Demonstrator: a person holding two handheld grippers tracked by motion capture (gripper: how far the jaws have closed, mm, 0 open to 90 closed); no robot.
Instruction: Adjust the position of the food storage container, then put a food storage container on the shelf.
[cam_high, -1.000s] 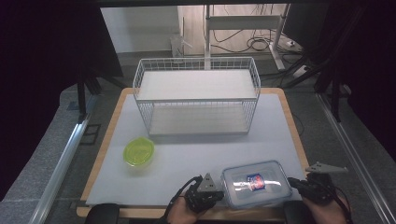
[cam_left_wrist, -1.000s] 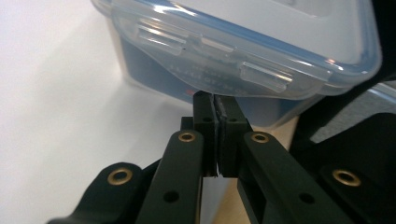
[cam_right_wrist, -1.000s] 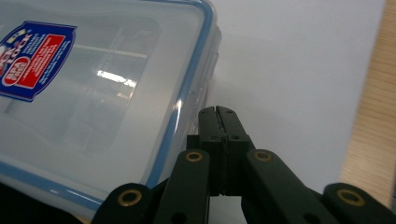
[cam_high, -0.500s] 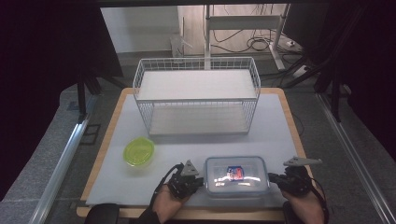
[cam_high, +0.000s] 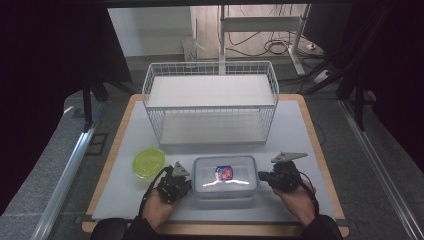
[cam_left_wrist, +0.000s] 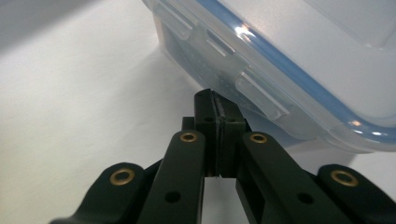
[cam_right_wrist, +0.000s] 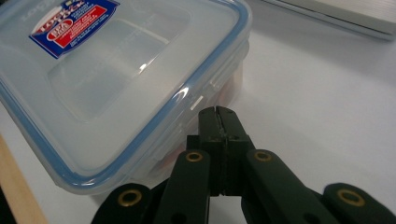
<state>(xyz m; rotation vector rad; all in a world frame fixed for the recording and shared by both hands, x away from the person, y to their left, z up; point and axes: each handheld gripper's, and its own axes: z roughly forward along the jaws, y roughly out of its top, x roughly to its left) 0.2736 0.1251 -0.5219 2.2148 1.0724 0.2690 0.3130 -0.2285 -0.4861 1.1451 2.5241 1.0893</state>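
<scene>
A clear lidded food container (cam_high: 226, 176) with a blue seal and a red and blue label lies on the white mat near the front edge. My left gripper (cam_high: 186, 183) is shut, its tips against the container's left side (cam_left_wrist: 243, 74); the closed jaws (cam_left_wrist: 215, 100) show nothing between them. My right gripper (cam_high: 264, 176) is shut too, tips pressed to the container's right side (cam_right_wrist: 140, 88), jaws together (cam_right_wrist: 218, 114) and empty. A hand holds each gripper from below.
A white wire basket (cam_high: 210, 102) stands at the back of the mat. A yellow-green round lid or bowl (cam_high: 148, 162) lies left of the container. The wooden table edge (cam_high: 320, 150) frames the mat (cam_high: 300, 130); dark surroundings lie beyond.
Both grippers and the container between them have moved left and away from the front edge across the mat. The jaws have stayed shut.
</scene>
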